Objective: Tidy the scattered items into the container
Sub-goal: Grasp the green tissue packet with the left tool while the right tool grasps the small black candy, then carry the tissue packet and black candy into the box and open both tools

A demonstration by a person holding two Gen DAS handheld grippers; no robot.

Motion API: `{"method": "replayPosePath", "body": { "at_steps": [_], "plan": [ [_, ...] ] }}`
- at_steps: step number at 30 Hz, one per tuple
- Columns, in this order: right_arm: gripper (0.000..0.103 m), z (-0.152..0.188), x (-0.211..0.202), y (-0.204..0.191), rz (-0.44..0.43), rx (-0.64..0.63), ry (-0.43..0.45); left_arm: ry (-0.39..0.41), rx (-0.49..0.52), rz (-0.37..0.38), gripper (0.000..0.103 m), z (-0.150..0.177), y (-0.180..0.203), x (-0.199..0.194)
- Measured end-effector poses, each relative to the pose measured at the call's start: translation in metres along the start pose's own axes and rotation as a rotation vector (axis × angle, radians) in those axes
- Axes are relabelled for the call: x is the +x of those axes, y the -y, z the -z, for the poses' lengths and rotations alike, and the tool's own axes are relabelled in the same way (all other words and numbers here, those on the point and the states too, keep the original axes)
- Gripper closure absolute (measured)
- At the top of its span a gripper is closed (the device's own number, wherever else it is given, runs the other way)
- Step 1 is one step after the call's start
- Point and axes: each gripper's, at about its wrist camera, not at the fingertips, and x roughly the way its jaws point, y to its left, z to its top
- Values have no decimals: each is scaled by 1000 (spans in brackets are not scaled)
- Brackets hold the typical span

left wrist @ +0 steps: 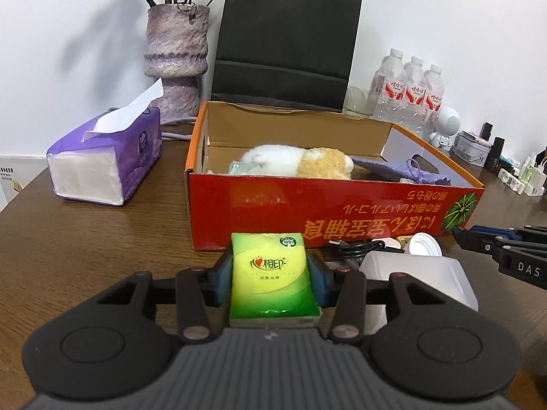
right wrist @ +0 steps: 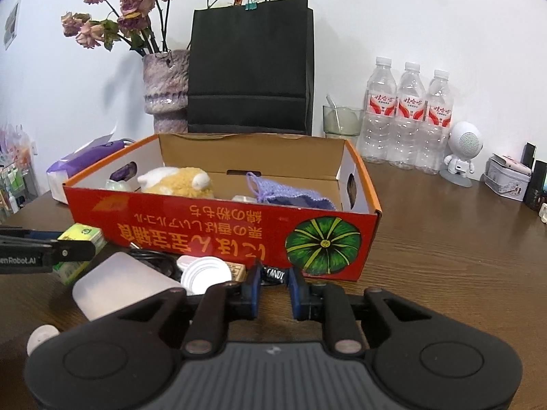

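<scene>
My left gripper (left wrist: 271,266) is shut on a green tissue pack (left wrist: 270,283), held just above the wooden table in front of the red cardboard box (left wrist: 307,205). The box holds a white-and-tan plush toy (left wrist: 301,162) and a purple knit pouch (left wrist: 400,171). In the right wrist view, my right gripper (right wrist: 273,278) is shut on a small black candy packet (right wrist: 275,274) close to the box's red front wall (right wrist: 205,232). Between the grippers lie a frosted plastic case (right wrist: 119,283), a white round lid (right wrist: 205,271) and a black cable (right wrist: 154,259).
A purple tissue box (left wrist: 102,164) sits left of the red box. Behind it stand a vase (left wrist: 176,65) and a black paper bag (left wrist: 283,44). Water bottles (right wrist: 407,116), a glass cup (right wrist: 342,121), a white figurine speaker (right wrist: 461,150) and a tin (right wrist: 506,179) line the back right.
</scene>
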Motion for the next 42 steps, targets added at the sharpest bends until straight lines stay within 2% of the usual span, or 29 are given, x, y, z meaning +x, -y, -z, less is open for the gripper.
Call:
{"method": "replayPosePath", "body": {
  "at_steps": [11,19,26,32,36,42],
  "plan": [
    [87,-6,-25,-2,-11,25,61,47,-27,29,56,-4,8,-25],
    [87,-45,-37,-3,-25,17,132,153,-31,70,56,-53,23,-38],
    [87,-89,-22,-10,-32,55,205,229,-83,57,56,-86,32,-21],
    [87,-108,11,-11,-56,118,197,215,-113,16,56,-103,31,15],
    [87,-107,36,-7,-67,145,141,174,-100,-2,56,-104,31,41],
    [87,-100,51,-1,-40,145,97,141,-92,-33,56,-100,27,57]
  ]
}}
